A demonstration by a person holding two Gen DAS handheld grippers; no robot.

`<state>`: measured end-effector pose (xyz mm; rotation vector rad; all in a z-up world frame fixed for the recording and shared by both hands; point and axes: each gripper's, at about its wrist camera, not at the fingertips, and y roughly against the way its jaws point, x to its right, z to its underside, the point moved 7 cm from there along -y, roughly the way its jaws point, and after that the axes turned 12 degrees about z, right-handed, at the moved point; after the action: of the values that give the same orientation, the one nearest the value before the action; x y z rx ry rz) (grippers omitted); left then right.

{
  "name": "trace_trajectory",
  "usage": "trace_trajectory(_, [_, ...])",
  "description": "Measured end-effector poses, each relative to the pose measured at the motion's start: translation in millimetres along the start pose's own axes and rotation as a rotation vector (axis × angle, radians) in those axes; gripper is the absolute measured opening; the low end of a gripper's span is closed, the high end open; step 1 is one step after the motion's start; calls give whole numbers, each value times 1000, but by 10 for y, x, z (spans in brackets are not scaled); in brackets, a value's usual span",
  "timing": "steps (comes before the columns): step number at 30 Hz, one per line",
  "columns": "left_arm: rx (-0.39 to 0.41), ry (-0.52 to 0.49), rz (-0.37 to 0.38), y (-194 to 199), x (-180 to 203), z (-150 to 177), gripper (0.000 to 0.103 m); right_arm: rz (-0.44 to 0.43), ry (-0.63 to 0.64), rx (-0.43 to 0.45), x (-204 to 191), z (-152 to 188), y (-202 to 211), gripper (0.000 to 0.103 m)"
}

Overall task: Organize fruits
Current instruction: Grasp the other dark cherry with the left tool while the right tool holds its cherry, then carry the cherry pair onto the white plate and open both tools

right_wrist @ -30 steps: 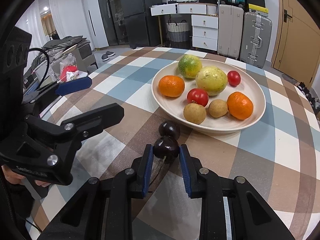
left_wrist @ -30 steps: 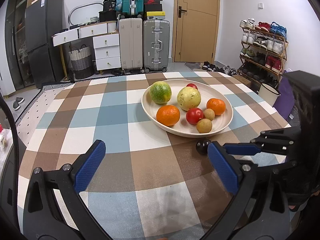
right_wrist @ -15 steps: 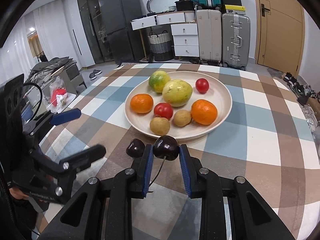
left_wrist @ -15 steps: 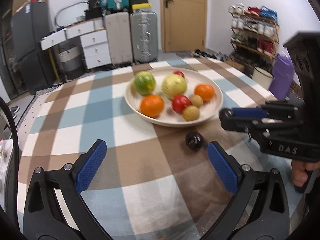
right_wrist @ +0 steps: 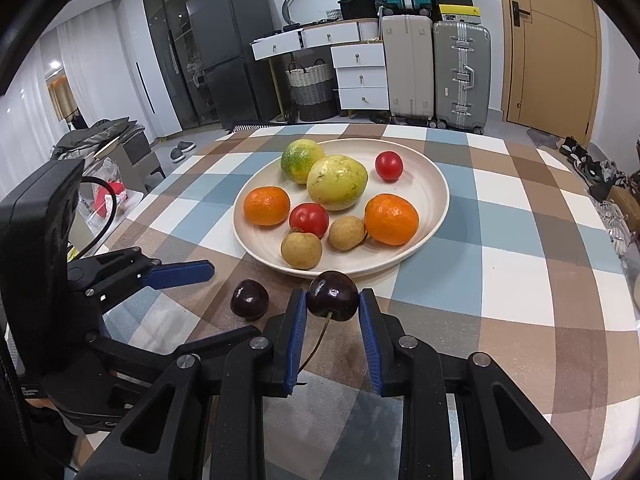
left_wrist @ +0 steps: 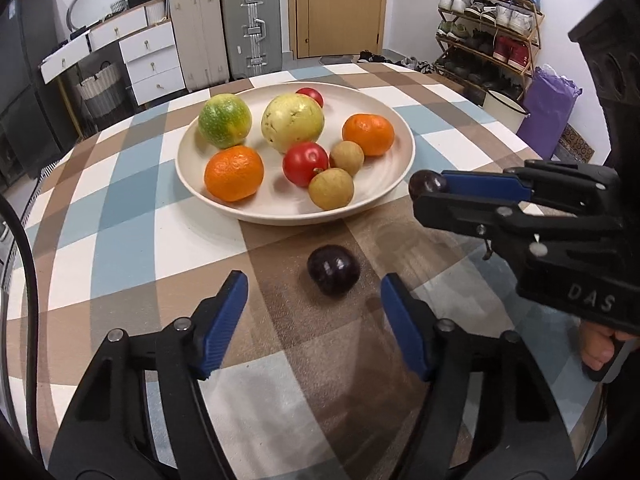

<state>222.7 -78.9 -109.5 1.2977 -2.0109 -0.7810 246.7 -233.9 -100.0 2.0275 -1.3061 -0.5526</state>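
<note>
Nearest the right wrist camera, the right gripper (right_wrist: 333, 312) is clenched on a dark cherry (right_wrist: 332, 295), its blue ribbed pads pressing the glossy skin on both sides while a thin stem hangs down between the fingers; the fruit sits just short of the plate's near rim. Beside it, the left gripper (left_wrist: 314, 322) has just been closing its jaws, yet the pads stand apart from a second cherry (left_wrist: 333, 269), which lies loose on the cloth between and a little beyond the tips, untouched. The checked tablecloth (left_wrist: 120, 208) in brown, blue and white looks smooth and flat, with open room to the left of the grippers. Just past both cherries lies the shallow cream plate (right_wrist: 434, 200), round and matte, holding two oranges (right_wrist: 391, 219), two red tomatoes (right_wrist: 309, 219), two small tan longans (right_wrist: 301, 250), a pale yellow guava (right_wrist: 337, 182) and a green citrus (right_wrist: 299, 159), packed closely toward its middle. Farther off stand suitcases (right_wrist: 460, 72), white drawers (right_wrist: 360, 76) and a wooden door (right_wrist: 552, 40).
</note>
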Motion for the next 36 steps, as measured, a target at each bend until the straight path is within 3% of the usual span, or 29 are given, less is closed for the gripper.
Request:
trace_trajectory(2, [0, -1, 7, -35, 6, -26, 63, 0, 0, 0, 1, 0, -1, 27])
trace_trajectory(10, [-22, -31, 39, -126, 91, -65, 25, 0, -5, -5, 16, 7, -30, 27])
trace_trajectory(24, [28, -32, 61, -14, 132, -99, 24, -2, -7, -4, 15, 4, -51, 27])
trace_trajectory(36, [172, 7, 20, 349, -52, -234, 24, -1, -20, 34, 35, -37, 13, 27])
